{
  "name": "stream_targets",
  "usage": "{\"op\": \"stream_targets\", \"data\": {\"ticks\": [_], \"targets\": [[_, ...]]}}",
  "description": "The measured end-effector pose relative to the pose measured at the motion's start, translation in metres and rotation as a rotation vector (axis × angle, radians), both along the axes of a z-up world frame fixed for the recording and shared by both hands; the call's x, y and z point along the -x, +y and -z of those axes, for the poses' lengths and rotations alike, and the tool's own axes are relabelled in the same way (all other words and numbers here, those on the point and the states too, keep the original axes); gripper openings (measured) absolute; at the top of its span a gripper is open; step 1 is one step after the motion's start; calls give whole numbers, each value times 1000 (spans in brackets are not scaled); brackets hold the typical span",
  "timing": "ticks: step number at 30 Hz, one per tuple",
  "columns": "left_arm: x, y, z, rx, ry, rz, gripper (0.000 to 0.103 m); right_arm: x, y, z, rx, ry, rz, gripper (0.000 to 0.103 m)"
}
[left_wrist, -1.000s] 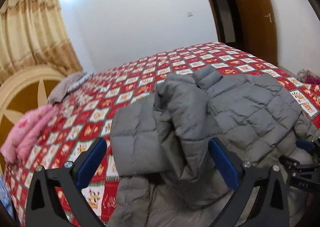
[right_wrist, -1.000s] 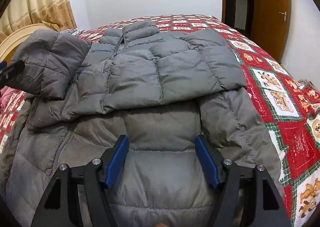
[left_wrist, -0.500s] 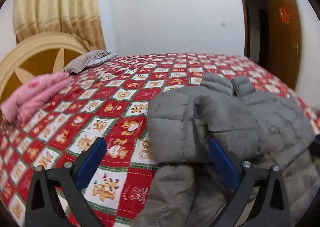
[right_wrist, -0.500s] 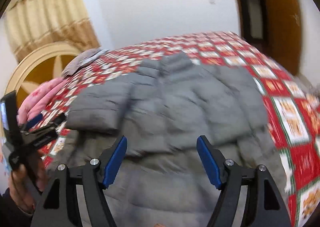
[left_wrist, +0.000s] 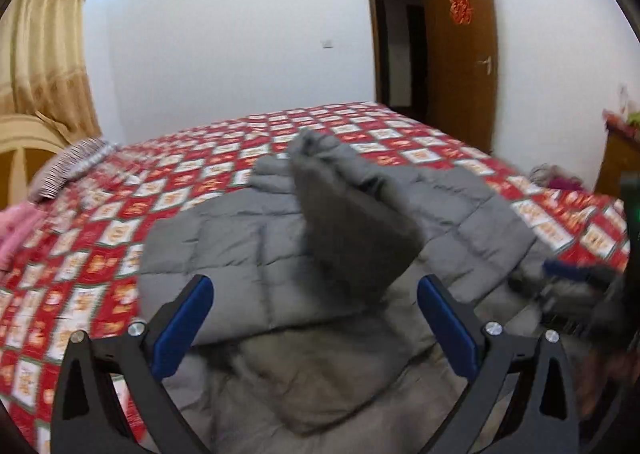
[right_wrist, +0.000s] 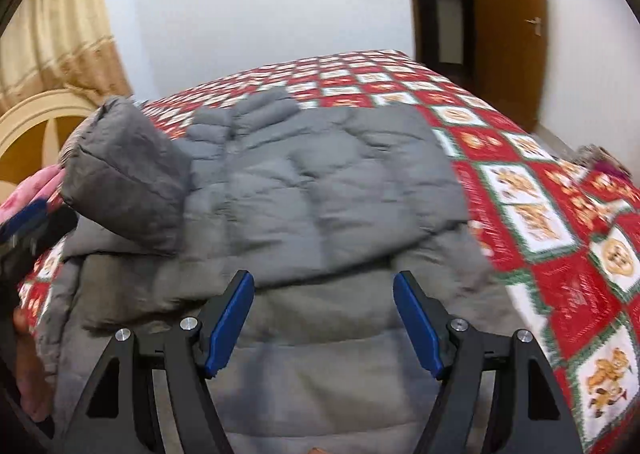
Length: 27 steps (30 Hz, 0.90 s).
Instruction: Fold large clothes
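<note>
A grey quilted puffer jacket [right_wrist: 320,190] is laid front-up on a bed spread with a red, white and green patchwork quilt [right_wrist: 532,214], collar towards the far wall and hem nearest the cameras. The right-hand sleeve is seen folded across the chest; the other grey padded sleeve [right_wrist: 128,178] is caught raised and blurred above the jacket's left side, apparently mid-fall, and no grip on it can be made out. The left gripper [left_wrist: 312,322] is presented with its blue-padded jaws spread wide and nothing between them, held above the lower jacket. The right gripper [right_wrist: 324,318] is likewise parted and empty, poised over the hem panel. A pink garment [left_wrist: 16,230] and a striped pillow [left_wrist: 76,166] are noted near the cream and gold headboard [right_wrist: 36,126], well apart from the jacket. Sleeve folding is judged nearly done, the hem-to-collar fold remaining. Risks recorded: the lofty filling may spring the sleeves open, should they be left unpressed; the slick shell may slip from narrow pads if only one layer is pinched; an uneven lift of the hem corners would skew the fold and drag the sleeves out of place.
</note>
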<state>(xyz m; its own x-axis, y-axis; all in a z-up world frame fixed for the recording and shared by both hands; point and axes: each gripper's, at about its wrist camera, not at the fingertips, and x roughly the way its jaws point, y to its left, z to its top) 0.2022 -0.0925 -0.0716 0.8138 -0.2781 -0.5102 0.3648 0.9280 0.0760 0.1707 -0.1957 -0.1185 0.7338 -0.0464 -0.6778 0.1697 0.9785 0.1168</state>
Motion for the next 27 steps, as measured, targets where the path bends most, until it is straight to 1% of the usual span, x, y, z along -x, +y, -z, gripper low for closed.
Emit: {"op": "stream_targets", "data": {"ticks": [3,5,6,7,10,11,12,14,16,18,20,21,22,23,24,26,27], "targets": [[19,27,-13,49,-67,-6,103,0,-10,-6,-19,-16,4,72],[27,44,-22,54,-118,-44,103,2,-10,-13,-24,-40,-11,72],[26,50,-22,52,-125,-59,103,2,-8,-18,-38,-55,-25,73],[22,57,-21,34,-122,-92,103,1,-7,-21,-54,-64,-36,73],[-4,68,-2,-59,-77,-208,103,-4,8,-39,-106,-96,-103,77],[-11,71,5,-78,-53,-246,103,-5,19,-47,-117,-107,-139,79],[-21,76,14,-75,-15,-278,103,-7,31,-56,-121,-122,-173,82],[-28,85,26,-52,35,-317,103,-12,57,-66,-120,-132,-224,83],[-32,90,35,-31,77,-341,103,-24,85,-68,-110,-112,-278,84],[-31,93,38,-29,85,-358,103,-43,115,-60,-63,-76,-305,83],[-31,99,40,-17,84,-353,103,-60,129,-48,-53,-43,-321,83],[-31,102,40,-13,84,-354,103,-67,132,-43,-29,-33,-310,83],[-30,104,40,-13,85,-356,103,-74,132,-39,10,-24,-273,66],[-28,105,42,-13,87,-356,103,-79,129,-36,15,-14,-260,52],[-29,107,44,-11,97,-356,103,-84,123,-32,15,6,-241,31],[-29,107,48,-4,117,-357,103,-86,106,-30,21,18,-196,28],[-31,109,50,3,127,-356,103,-86,92,-29,15,22,-171,23]]}}
